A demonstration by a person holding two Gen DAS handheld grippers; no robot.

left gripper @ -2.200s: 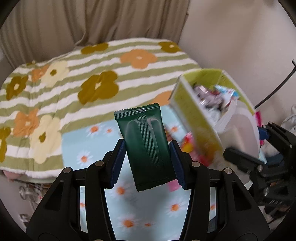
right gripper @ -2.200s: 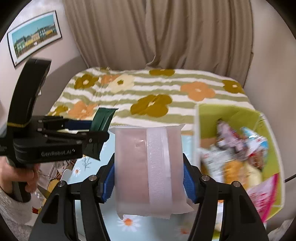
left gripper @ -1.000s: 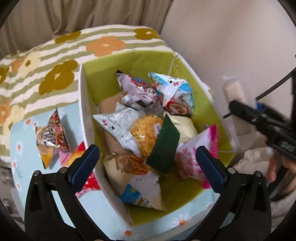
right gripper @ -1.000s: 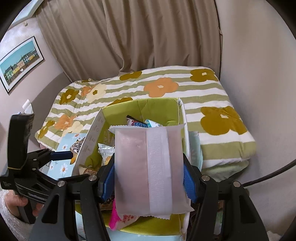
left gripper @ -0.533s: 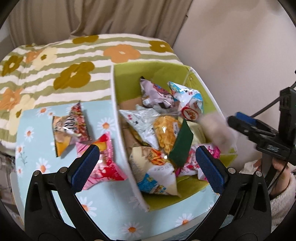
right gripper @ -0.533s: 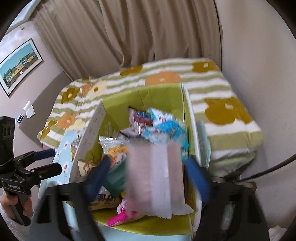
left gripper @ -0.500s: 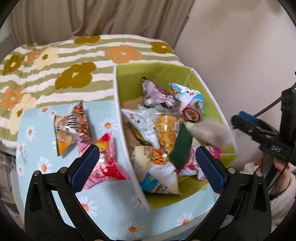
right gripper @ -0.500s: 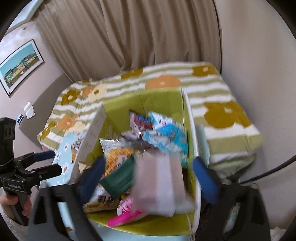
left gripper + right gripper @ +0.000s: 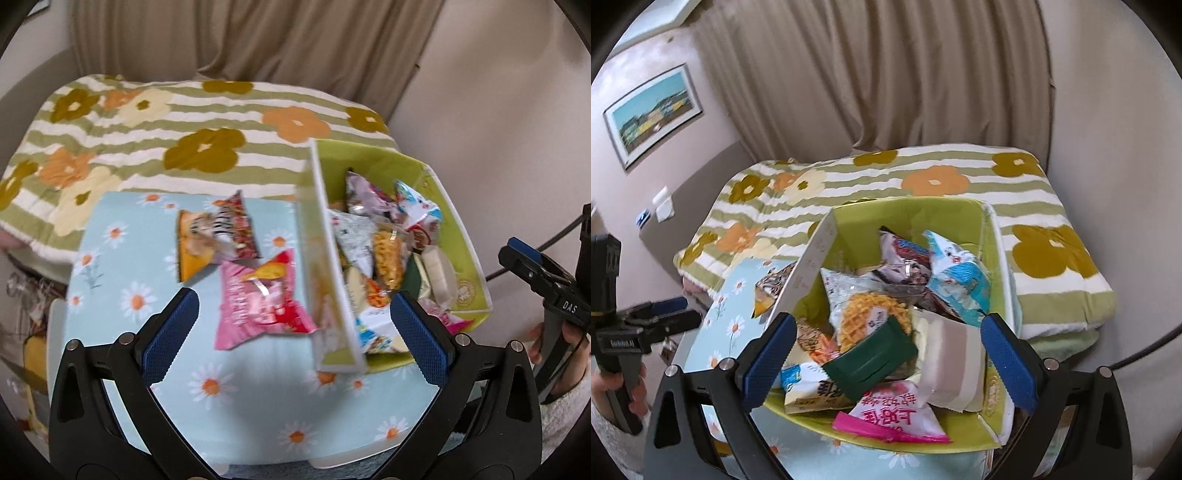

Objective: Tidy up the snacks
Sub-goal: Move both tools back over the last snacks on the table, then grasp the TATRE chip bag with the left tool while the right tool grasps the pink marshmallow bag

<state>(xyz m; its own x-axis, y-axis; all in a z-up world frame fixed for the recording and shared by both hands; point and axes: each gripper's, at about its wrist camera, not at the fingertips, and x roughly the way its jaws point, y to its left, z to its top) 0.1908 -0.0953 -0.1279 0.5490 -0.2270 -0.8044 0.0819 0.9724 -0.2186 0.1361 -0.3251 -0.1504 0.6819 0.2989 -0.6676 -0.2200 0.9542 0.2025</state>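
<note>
Both the left gripper (image 9: 295,332) and right gripper (image 9: 888,354) are held with jaws spread, empty. The green box (image 9: 993,258) is crowded with snacks; a pink packet (image 9: 258,310) and striped packet (image 9: 218,236) are left on the worktop (image 9: 236,406) beside its raised flap (image 9: 325,258).

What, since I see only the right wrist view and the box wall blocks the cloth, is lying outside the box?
Observer: A pink packet lies on the daisy cloth, just left of the box wall.
Operator: Anything besides it?
Observer: Behind it, an orange-and-red packet lies flat on the cloth; you see only its corner.
Operator: Is the left tool carrying something?
Observer: No. The left tool is open, with nothing between its fingers.
</note>
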